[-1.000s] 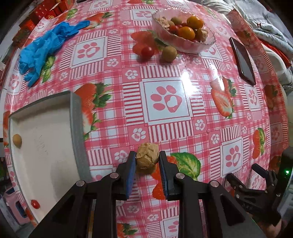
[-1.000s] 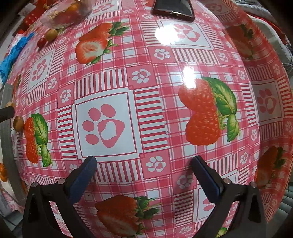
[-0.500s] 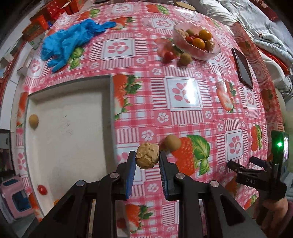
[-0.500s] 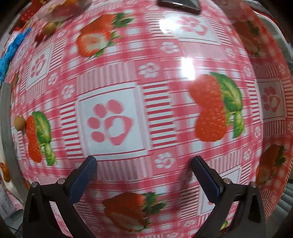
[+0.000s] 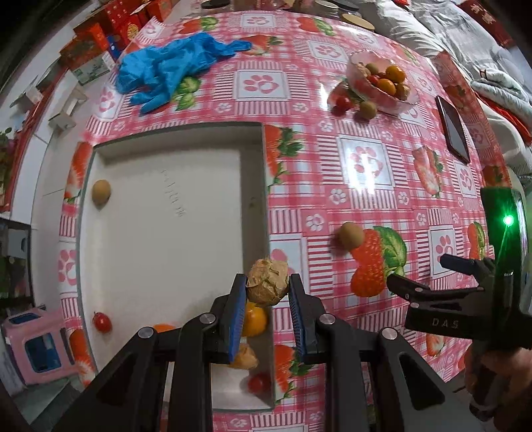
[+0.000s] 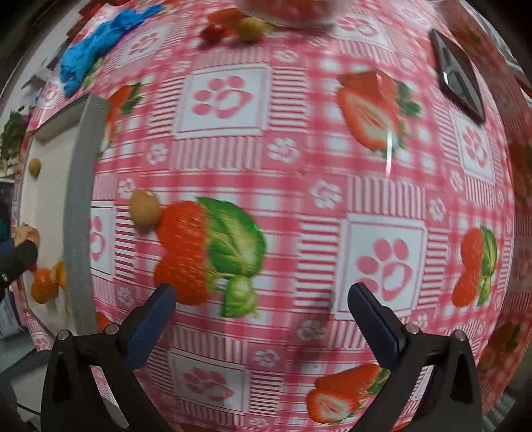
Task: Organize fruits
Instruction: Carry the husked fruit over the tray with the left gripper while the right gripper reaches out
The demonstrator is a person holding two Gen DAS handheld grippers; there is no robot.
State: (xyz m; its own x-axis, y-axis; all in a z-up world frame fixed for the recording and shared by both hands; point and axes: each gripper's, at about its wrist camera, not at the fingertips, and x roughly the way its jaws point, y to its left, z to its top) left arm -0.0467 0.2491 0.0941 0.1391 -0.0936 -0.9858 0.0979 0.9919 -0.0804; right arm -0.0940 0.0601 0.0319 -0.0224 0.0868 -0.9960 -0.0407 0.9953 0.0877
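tray [image 5: 166,216] now fills left view – right view shows open right tool [image 6: 262,299].

A lived-in home room — a table under a glossy pink checked oilcloth printed with strawberries and paw marks [image 5: 362,159], a clear glass bowl of mixed small fruit [image 5: 382,83], a black smartphone [image 5: 454,128], crumpled blue disposable gloves [image 5: 169,71], stacked red cardboard gift boxes [image 5: 109,30] and rumpled grey bedding [image 5: 465,43] alongside.

A table in pink strawberry-print cloth [image 5: 365,186] holds a white tray [image 5: 166,216], blue gloves [image 5: 166,73], a fruit bowl [image 5: 409,99], a phone [image 5: 454,128] and a loose brown fruit [image 5: 350,235].
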